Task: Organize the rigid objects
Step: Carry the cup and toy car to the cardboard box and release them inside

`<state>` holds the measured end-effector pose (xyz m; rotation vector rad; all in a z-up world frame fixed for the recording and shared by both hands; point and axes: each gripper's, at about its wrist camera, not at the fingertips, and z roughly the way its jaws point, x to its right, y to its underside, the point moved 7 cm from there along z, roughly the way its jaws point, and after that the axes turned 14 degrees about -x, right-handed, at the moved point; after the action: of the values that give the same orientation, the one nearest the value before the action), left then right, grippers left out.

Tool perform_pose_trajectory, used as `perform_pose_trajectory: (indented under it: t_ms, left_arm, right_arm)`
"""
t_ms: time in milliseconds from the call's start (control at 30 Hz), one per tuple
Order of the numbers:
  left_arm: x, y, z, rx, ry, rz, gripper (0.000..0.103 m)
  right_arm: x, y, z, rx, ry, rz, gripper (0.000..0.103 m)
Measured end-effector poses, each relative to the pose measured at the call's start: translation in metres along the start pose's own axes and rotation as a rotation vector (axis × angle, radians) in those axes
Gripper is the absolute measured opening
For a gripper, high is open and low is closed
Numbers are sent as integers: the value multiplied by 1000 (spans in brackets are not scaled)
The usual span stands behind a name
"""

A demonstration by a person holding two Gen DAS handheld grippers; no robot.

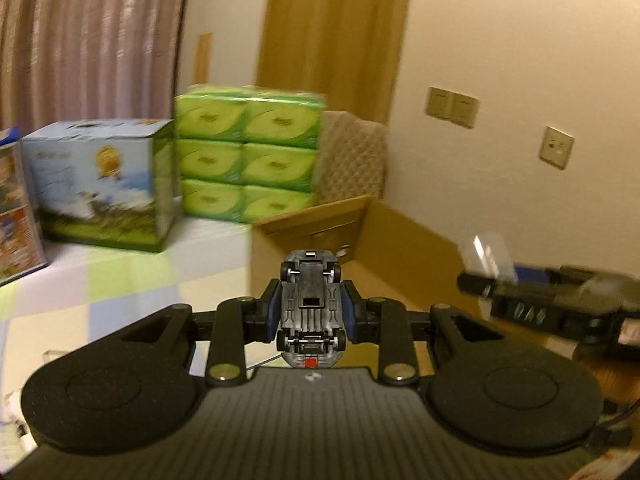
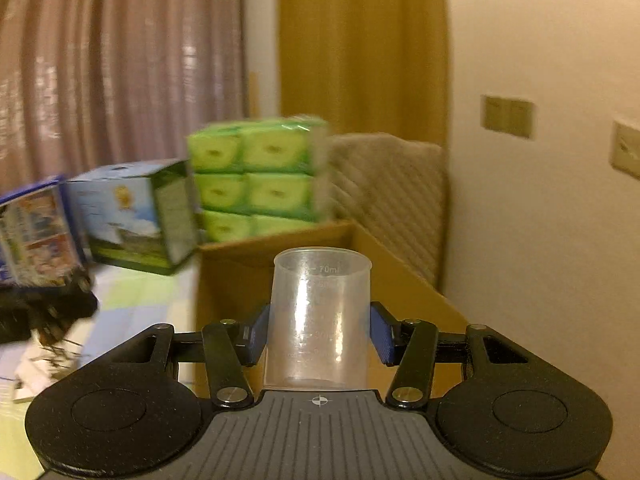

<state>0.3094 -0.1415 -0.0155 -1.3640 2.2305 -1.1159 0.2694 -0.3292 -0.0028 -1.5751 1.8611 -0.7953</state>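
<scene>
Two tongs, one toy car, one measuring cup, one cardboard box. Left tongs [image 1: 310, 312] pinch the toy car [image 1: 310, 308] by its flanks, blue pads [image 1: 349, 311] touching both sides; car is off the surface, underside facing the camera, four wheels visible, long axis running straight away along the fingers, red-tab end nearest the camera. Right tongs [image 2: 318, 332] pinch a clear measuring cup [image 2: 320, 320], upright, mouth up, long axis vertical, "70ml" mark near the rim; held above the near edge of the open cardboard box [image 2: 404, 280]. Behind: one pack of green tissue packs [image 1: 248, 156], six faces visible in two columns of three, one blue carton [image 1: 104, 184] beside it, both on a pastel checked tabletop [image 1: 120, 280]. Background motion-blurred.
</scene>
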Motion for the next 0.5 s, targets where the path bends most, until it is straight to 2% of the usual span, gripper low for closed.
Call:
perform_pose_trajectory:
  t_ms: [200, 400, 500]
  left_arm:
    - [47, -13, 23, -12, 50, 88, 26]
    - [74, -4, 46, -36, 63, 141, 26]
    - [71, -2, 53, -40, 38, 135, 47]
  right_arm:
    - [42, 10, 0, -28, 48, 44, 49]
    - [60, 15, 6, -59, 30, 91, 49]
    - [63, 15, 7, -60, 22, 99, 49]
